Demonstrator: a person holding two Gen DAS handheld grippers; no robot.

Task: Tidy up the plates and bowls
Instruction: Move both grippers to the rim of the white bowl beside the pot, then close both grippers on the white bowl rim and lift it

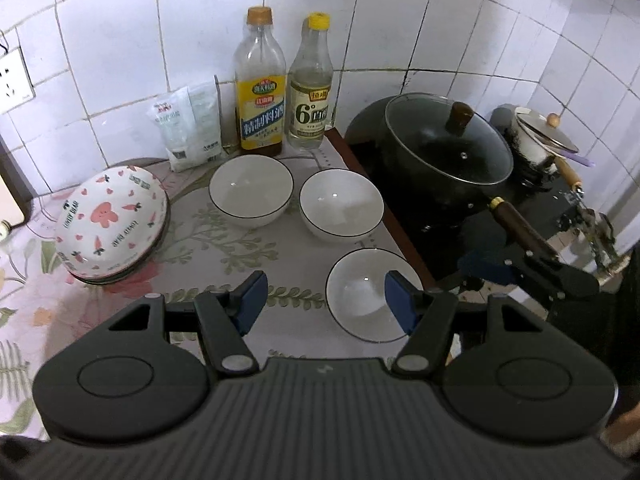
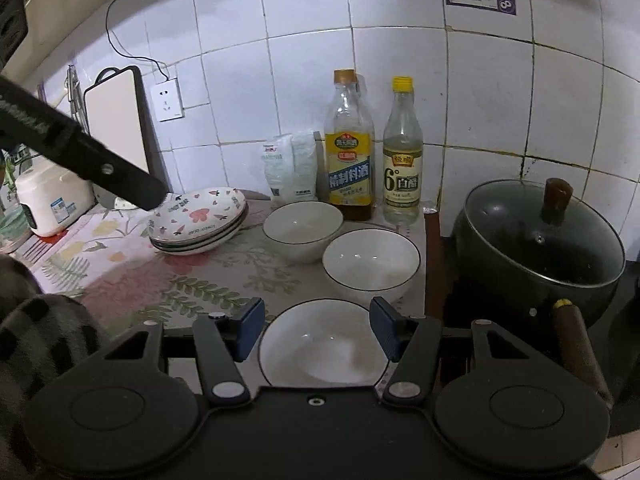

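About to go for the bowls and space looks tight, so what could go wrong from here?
1. The nearest bowl sits by the counter edge; a nudge from the open right gripper could tip it off.
2. The pan handle juts out just right of that bowl and may snag the gripper.
3. The two bottles stand right behind the far bowls; overreaching could topple them.

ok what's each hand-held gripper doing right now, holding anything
left hand-held gripper: open, empty, above the counter beside the near bowl.
right hand-held gripper: open, empty, over the near bowl.
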